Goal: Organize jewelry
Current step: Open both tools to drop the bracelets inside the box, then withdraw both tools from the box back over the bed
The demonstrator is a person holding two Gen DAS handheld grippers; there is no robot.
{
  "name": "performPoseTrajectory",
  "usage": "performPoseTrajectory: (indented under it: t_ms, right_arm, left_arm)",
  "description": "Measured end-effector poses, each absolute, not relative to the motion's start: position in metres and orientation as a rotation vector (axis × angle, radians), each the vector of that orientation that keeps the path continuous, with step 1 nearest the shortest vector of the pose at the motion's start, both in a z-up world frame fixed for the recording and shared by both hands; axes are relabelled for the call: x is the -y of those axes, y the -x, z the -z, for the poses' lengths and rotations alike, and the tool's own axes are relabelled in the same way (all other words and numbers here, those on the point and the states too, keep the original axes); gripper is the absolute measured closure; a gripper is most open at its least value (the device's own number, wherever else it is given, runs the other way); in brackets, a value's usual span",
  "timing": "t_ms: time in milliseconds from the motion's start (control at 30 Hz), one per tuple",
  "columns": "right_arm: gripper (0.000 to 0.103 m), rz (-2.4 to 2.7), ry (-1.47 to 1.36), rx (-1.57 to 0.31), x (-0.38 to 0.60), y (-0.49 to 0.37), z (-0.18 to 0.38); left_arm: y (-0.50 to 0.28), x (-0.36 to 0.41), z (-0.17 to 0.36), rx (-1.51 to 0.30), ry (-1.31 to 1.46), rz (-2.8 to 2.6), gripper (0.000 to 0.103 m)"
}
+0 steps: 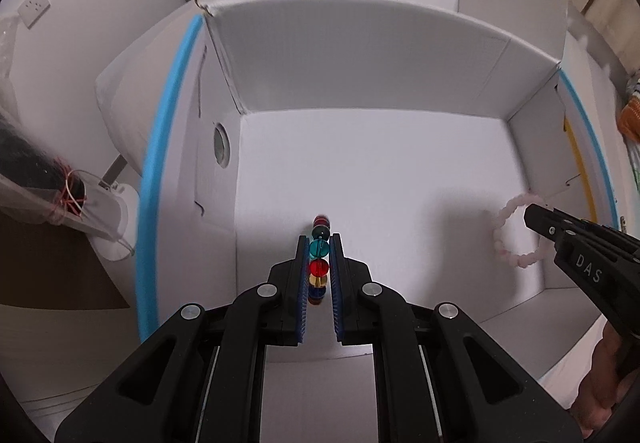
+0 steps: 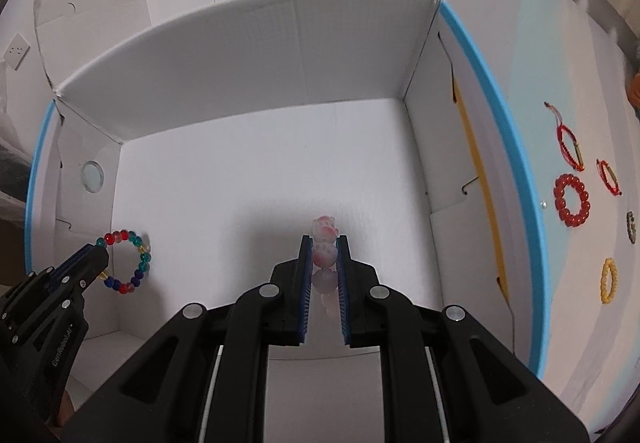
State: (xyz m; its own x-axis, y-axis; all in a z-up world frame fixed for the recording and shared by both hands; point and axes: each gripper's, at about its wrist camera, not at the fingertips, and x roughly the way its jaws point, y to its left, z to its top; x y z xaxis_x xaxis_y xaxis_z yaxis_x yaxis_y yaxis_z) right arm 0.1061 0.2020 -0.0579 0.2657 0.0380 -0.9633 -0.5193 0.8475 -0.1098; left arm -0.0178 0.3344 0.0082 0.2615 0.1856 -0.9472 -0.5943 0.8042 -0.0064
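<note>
A: While both grippers sit inside the white box [image 2: 248, 55], left gripper [image 1: 319, 243] has its jaws pinching the multicolour bead bracelet [image 2: 126, 262], near the box's left wall.

B: Right gripper [image 2: 325, 247]?

A: Jaws clamped on the pink bead bracelet [image 1: 516, 231], over the box floor on the right side.

B: Outside?

A: Red bead bracelet [image 2: 572, 201], two red cord bracelets [image 2: 570, 147], yellow one [image 2: 609, 280] lie on the tabletop [image 2: 560, 323].
</note>
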Motion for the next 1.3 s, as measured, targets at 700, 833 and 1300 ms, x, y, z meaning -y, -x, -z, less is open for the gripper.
performPoseTrajectory:
  t_ms: [700, 833, 1300]
  right_arm:
    - [0.057, -0.409, 0.417, -1.233, -0.205, -0.097, 0.042]
    - [0.043, -0.414, 0.402, -1.202, -0.203, -0.092, 0.028]
    - [0.022, -0.419, 0.323, -1.104, -0.178, -0.083, -0.027]
  left_arm:
    - [0.032, -0.331, -0.036, -1.141, 0.363, -0.596, 0.060]
    - [0.036, -0.330, -0.051, -1.108, 0.357, -0.607, 0.048]
    - [0.038, -0.302, -0.092, -1.021, 0.299, -0.615, 0.012]
